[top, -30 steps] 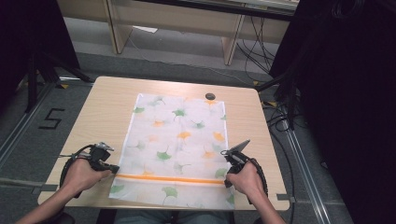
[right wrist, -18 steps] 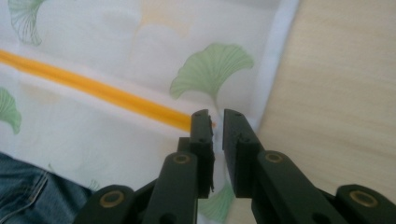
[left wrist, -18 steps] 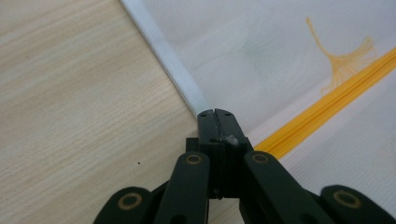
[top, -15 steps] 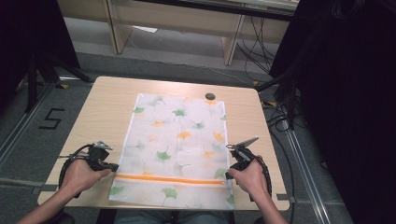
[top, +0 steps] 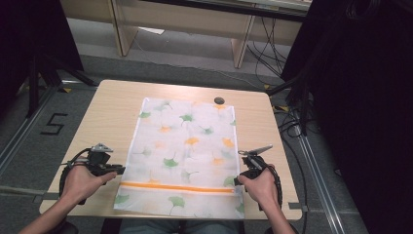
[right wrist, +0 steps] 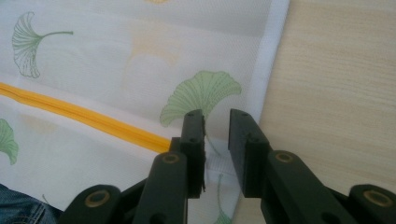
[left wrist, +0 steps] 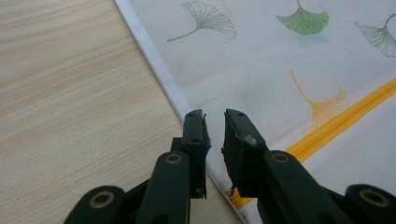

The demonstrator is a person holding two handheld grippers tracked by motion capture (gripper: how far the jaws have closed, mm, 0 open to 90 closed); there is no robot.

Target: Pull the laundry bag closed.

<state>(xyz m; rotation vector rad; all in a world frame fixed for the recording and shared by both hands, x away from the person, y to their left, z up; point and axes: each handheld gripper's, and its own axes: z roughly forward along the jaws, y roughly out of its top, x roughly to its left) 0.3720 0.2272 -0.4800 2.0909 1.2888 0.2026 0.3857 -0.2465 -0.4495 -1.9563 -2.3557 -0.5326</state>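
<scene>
A white cloth (top: pixel 185 146) printed with green and orange ginkgo leaves lies flat on the wooden table (top: pixel 107 112). An orange stripe (top: pixel 175 187) crosses it near the front. My left gripper (top: pixel 116 169) sits at the cloth's left edge, level with the stripe. In the left gripper view, the left gripper (left wrist: pixel 214 116) is open by a narrow gap above the hem (left wrist: pixel 159 70), holding nothing. My right gripper (top: pixel 238 179) is at the cloth's right edge. In the right gripper view, the right gripper (right wrist: pixel 215 115) hovers open over a green leaf (right wrist: pixel 201 95) beside the stripe's end (right wrist: pixel 154 139).
A small dark round object (top: pixel 218 100) rests on the table at the cloth's far edge. Bare wood (right wrist: pixel 336 84) flanks the cloth on both sides. The cloth's front edge hangs near the table's front, above a person's jeans (right wrist: pixel 7 198). Cables and dark stands surround the table.
My right gripper has dropped and shifted slightly toward the front, closer to the cloth's right edge by the stripe. The left gripper has barely moved.
</scene>
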